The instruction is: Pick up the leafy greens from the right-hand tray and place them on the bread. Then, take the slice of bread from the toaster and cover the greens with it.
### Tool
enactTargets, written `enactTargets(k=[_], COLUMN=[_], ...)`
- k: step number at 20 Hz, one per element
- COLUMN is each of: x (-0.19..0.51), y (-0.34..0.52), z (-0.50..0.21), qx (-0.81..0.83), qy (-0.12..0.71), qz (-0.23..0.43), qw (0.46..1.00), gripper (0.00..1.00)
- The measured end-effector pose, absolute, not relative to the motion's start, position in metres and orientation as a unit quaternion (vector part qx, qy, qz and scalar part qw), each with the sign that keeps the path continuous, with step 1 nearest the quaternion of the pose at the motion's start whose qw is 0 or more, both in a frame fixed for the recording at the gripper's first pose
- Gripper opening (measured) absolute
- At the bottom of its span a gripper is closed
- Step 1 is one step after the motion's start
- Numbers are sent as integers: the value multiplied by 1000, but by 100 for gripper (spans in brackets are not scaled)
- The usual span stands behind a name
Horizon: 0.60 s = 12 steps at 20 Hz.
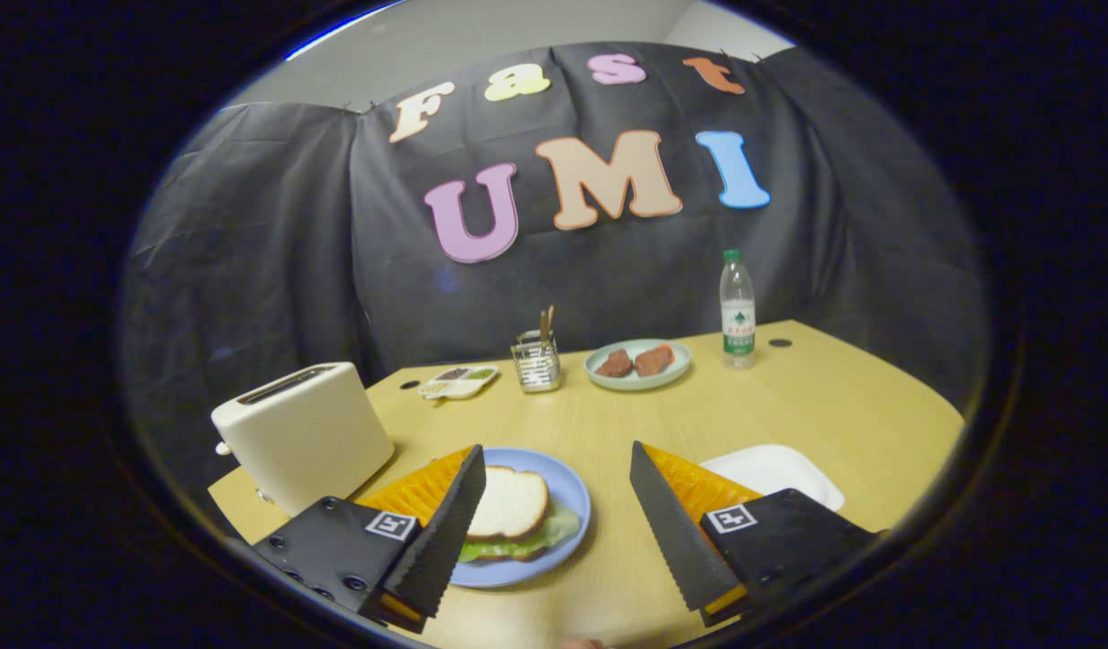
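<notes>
Tongs (554,532) spread wide, gripping nothing, held low over the near edge of the bench (788,397) and pointing fwd toward 12 o'clock. Blue plate (572,518) sits just ahead, partly behind the left finger; on it a bread slice (510,501) lies atop the leafy greens (526,543), green edge poking out at 5 o'clock. Toaster (303,434) at 10 o'clock of the plate. White tray (774,469) beyond the right finger, at 3 o'clock of the plate.
</notes>
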<state>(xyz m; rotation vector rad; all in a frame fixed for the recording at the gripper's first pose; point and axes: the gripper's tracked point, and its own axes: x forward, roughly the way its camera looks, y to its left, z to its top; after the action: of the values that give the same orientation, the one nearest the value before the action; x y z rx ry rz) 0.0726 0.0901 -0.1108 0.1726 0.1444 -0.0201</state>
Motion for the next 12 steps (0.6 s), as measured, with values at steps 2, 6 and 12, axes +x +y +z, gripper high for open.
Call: enactTargets(k=[2, 6, 12], x=[68, 64, 58], y=[74, 44, -4], z=[-80, -30, 22], qx=[55, 37, 6], qy=[24, -13, -36], qz=[-14, -37, -68], qw=[998, 999, 997], gripper=[100, 100, 100])
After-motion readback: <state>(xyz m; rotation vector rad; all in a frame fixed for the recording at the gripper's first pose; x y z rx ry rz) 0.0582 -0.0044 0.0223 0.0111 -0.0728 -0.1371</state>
